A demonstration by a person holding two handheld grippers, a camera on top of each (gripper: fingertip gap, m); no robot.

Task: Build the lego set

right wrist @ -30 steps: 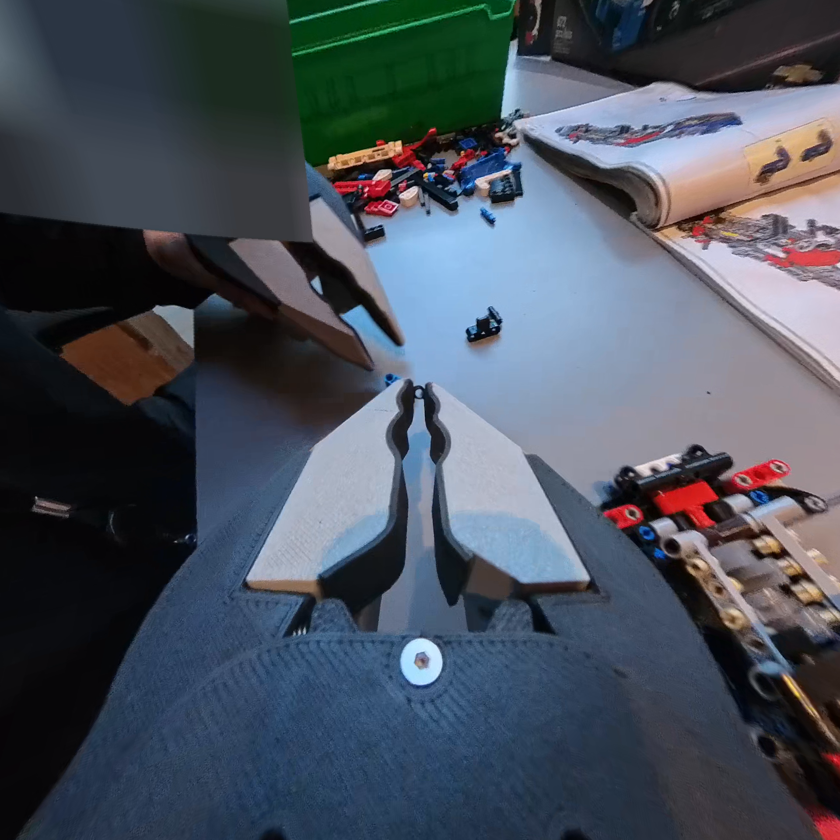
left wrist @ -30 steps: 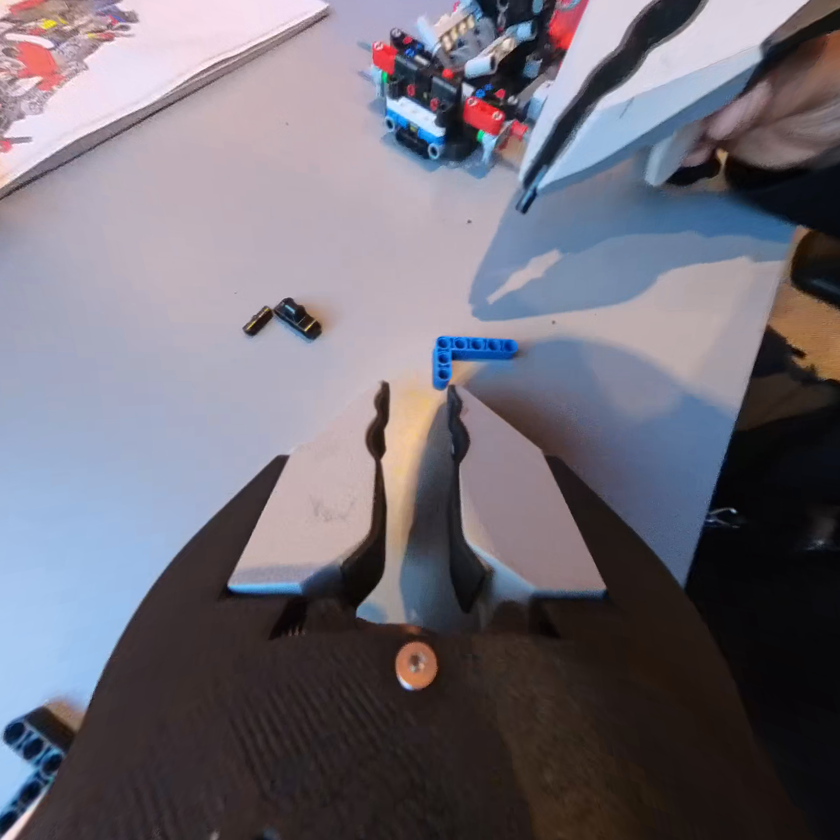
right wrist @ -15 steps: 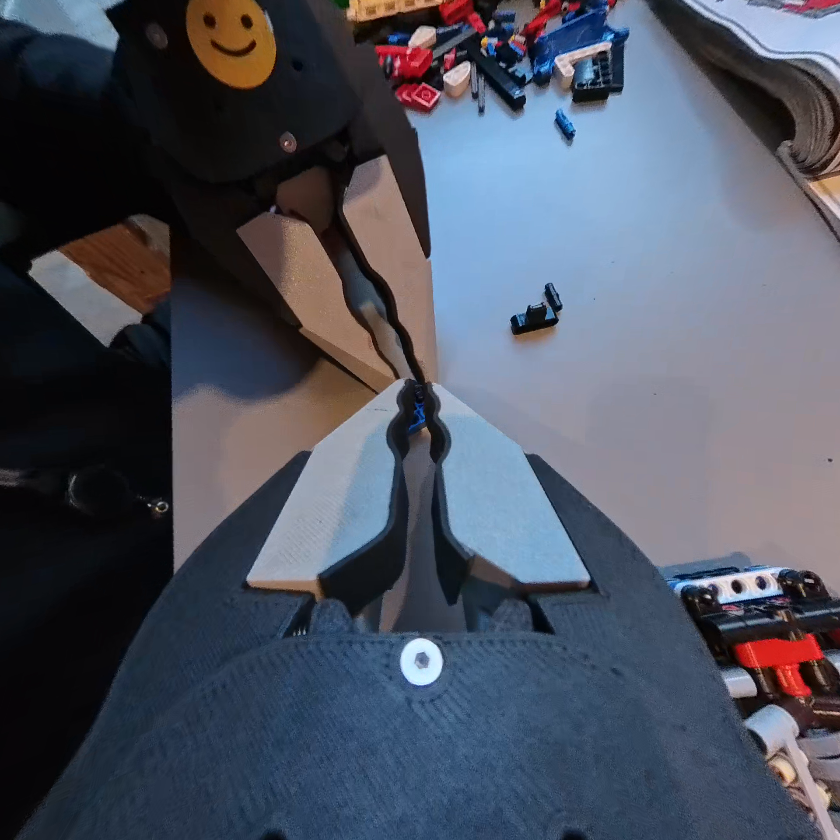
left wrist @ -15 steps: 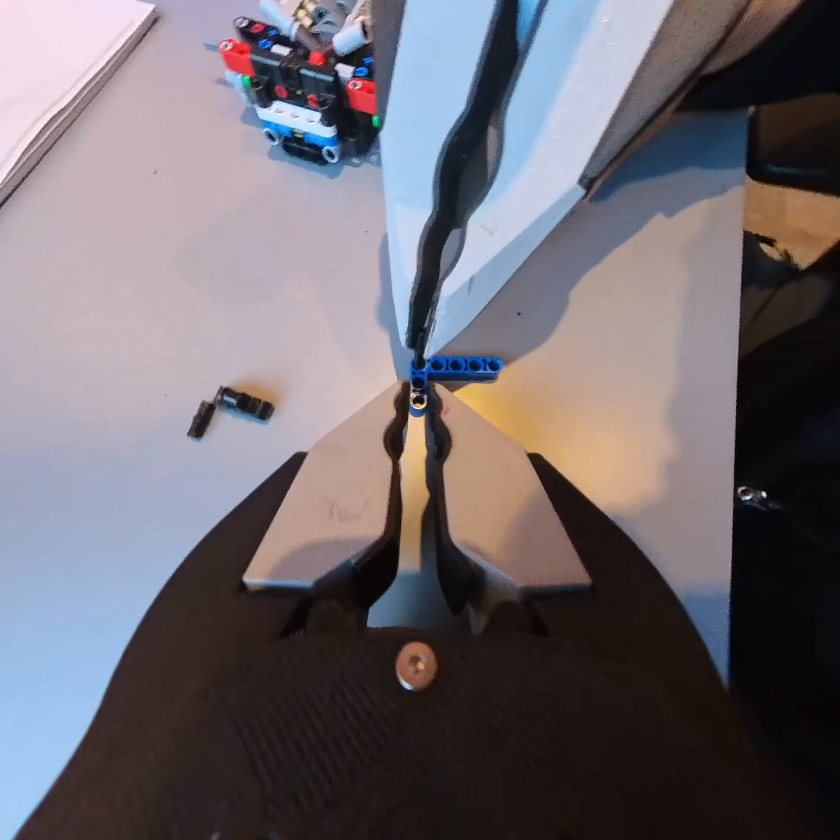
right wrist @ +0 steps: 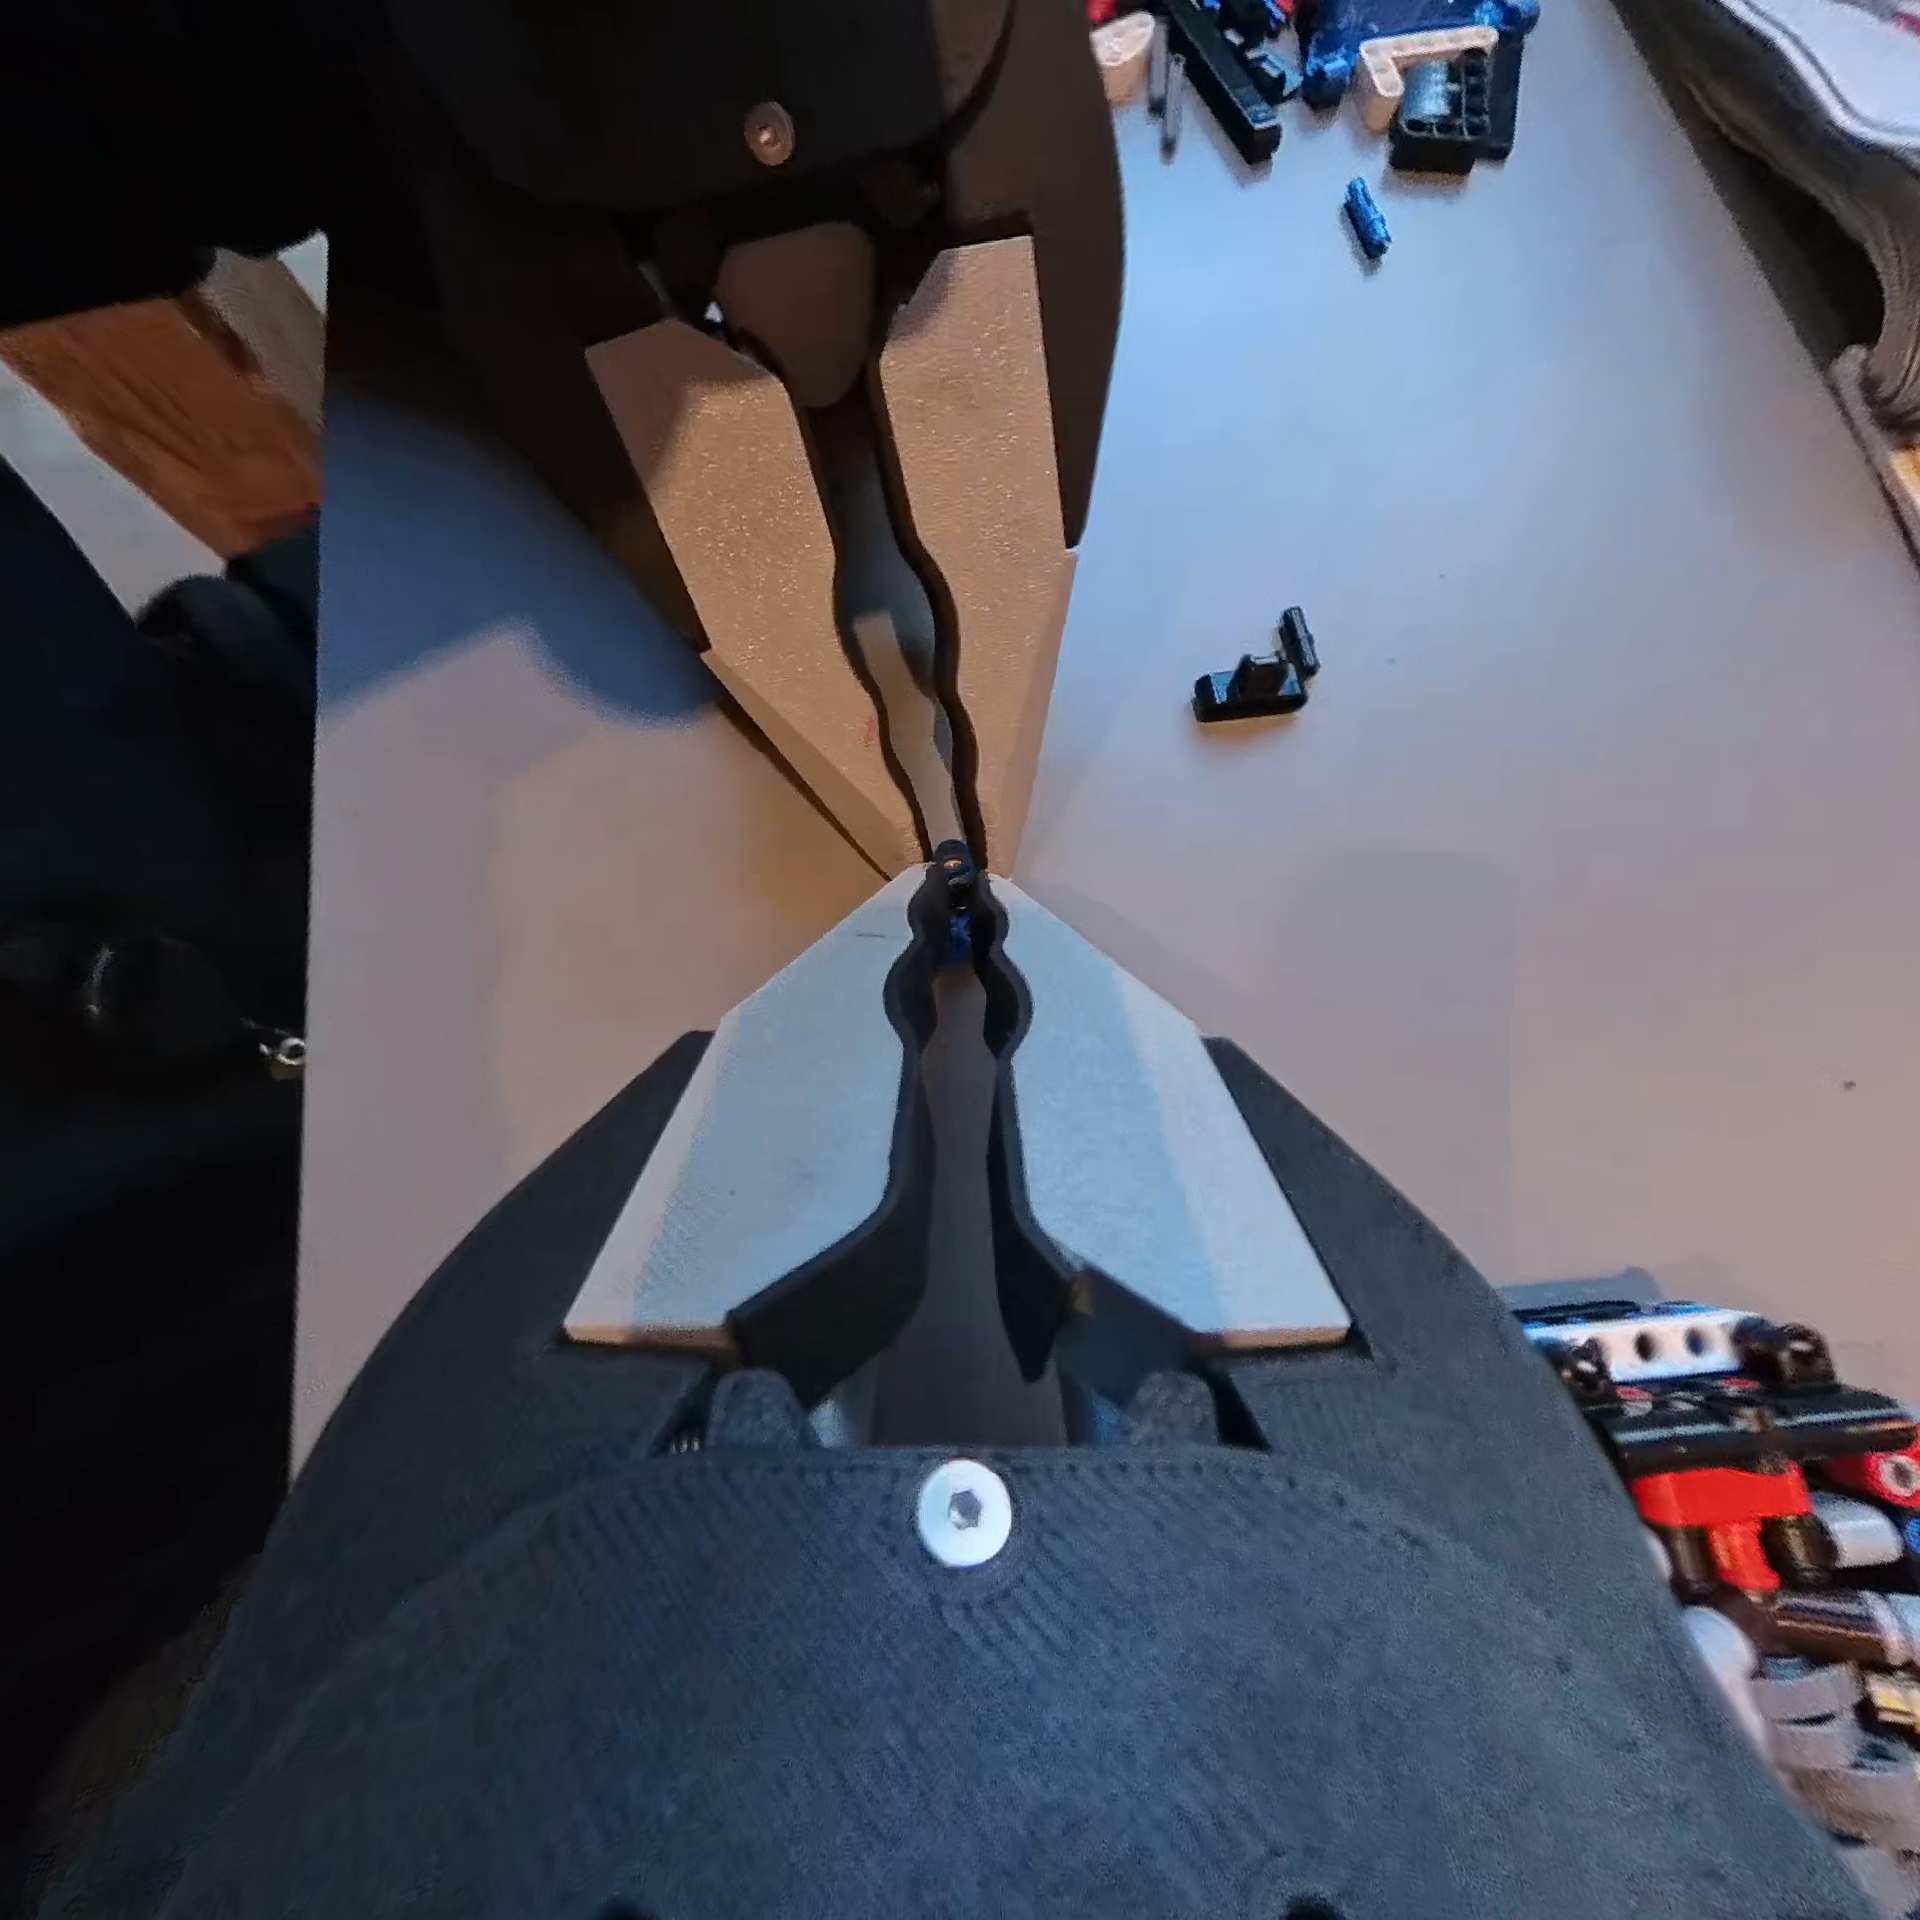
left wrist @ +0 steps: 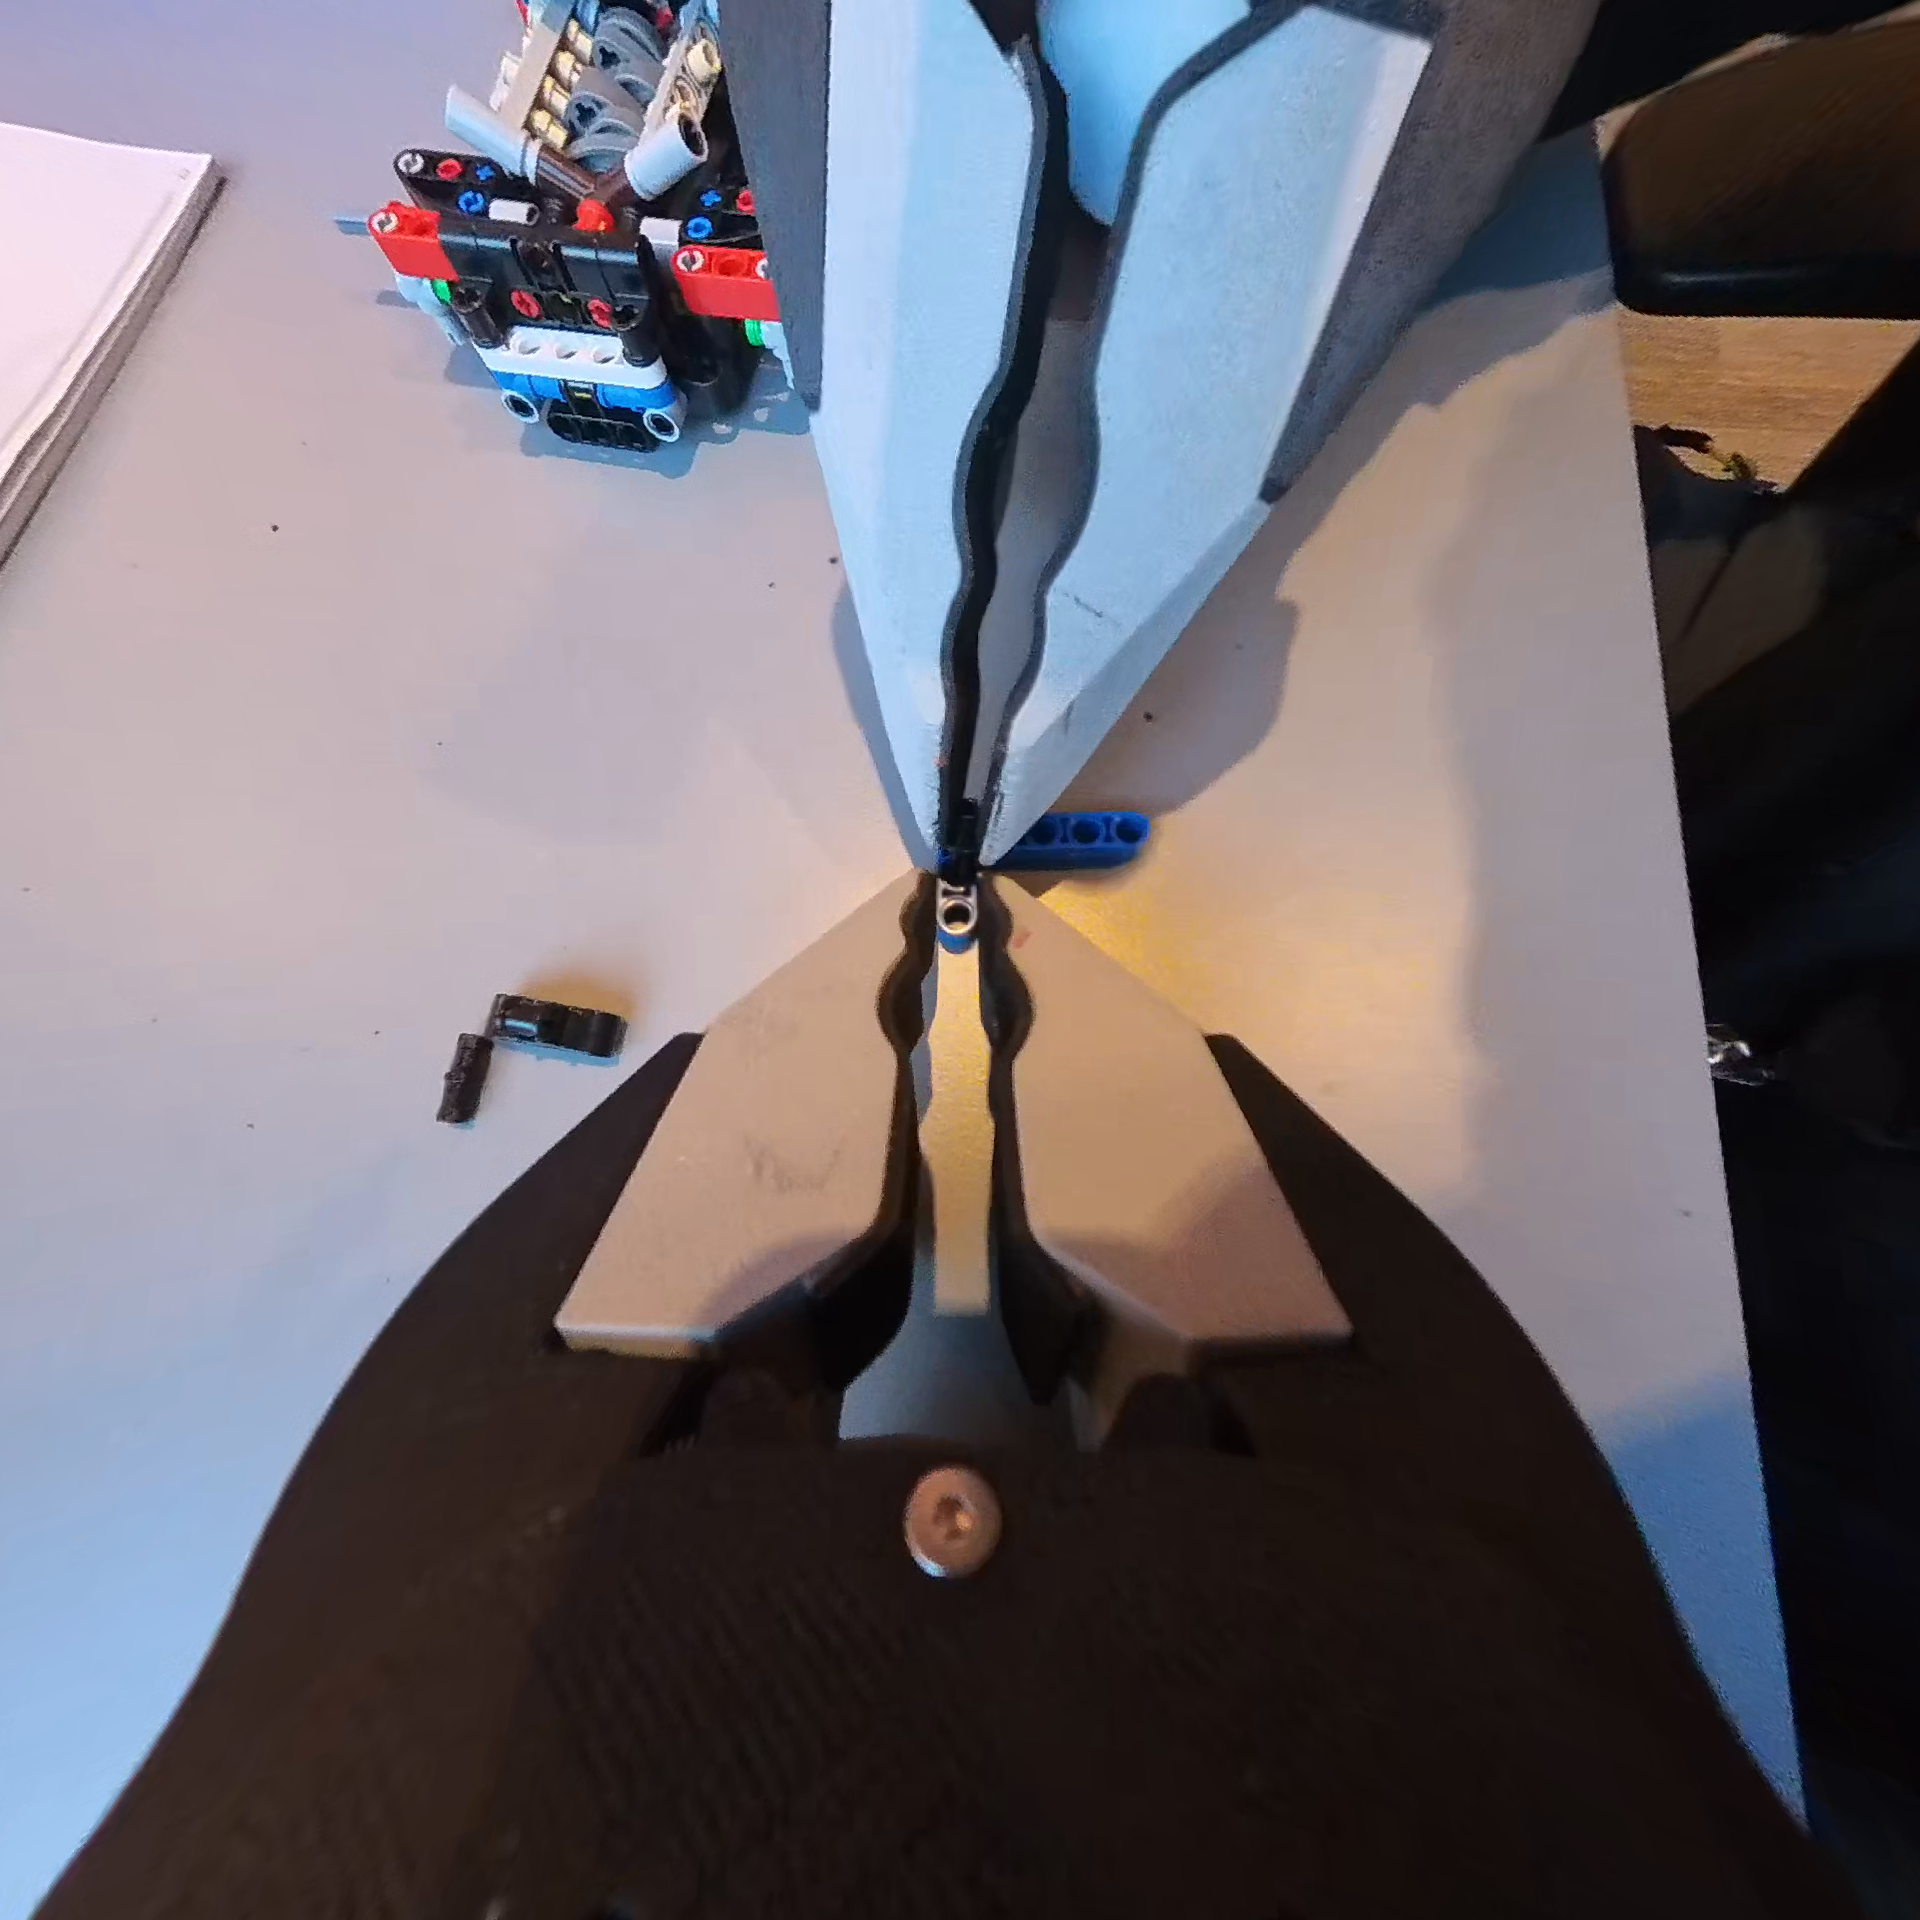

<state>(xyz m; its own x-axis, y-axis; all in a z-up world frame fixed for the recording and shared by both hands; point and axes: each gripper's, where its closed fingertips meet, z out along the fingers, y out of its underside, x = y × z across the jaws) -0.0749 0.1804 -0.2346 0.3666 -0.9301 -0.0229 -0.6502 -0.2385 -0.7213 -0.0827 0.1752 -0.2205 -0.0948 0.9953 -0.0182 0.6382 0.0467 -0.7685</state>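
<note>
A blue L-shaped beam [left wrist: 1086,836] lies near the table's right edge. My left gripper [left wrist: 956,914] is shut on its short arm. My right gripper [left wrist: 961,831] comes in from the far side, tip to tip with the left. It is shut on a small dark pin [left wrist: 966,826] held against the beam's corner. In the right wrist view my right gripper [right wrist: 954,904] holds the pin [right wrist: 951,862] at its tips, and the left gripper [right wrist: 951,831] meets it from above. The beam is mostly hidden there.
The partly built model [left wrist: 582,301] stands at the far left and shows in the right wrist view [right wrist: 1766,1455]. Two small black pieces [left wrist: 556,1029] lie left of my left gripper. An instruction booklet [left wrist: 83,312] and loose bricks [right wrist: 1403,73] lie farther off. The table edge [left wrist: 1683,935] is close. Only a small space, under 4 cm, lies between the two pairs of fingers.
My left gripper has closed on the blue beam's short arm. My right gripper has swung in with the pin from the far right and now meets the beam tip to tip.
</note>
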